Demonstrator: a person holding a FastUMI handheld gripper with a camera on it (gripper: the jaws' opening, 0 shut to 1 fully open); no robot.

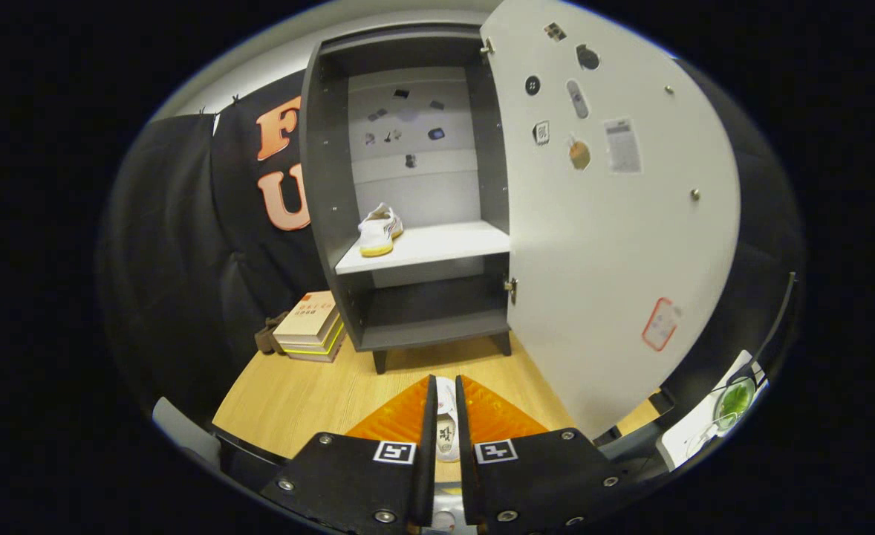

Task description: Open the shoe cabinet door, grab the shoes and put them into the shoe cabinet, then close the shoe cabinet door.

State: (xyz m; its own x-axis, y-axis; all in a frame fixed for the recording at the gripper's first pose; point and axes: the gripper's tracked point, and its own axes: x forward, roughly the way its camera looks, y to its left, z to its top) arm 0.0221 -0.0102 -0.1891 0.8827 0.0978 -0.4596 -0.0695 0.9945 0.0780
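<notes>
Black claw (445, 416) plates, silver screws, apparently square fiducial markers.

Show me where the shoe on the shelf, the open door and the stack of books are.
shoe on the shelf (379, 232), gripper view, its side
open door (608, 260), gripper view, bare inner face
stack of books (310, 325), gripper view, top cover

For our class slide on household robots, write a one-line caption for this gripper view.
Gripper shut on a white shoe, facing the open cabinet with another shoe on its shelf.

Matt grey cabinet (408, 186), smooth white door (616, 245), wood-grain floor (296, 401)
</notes>
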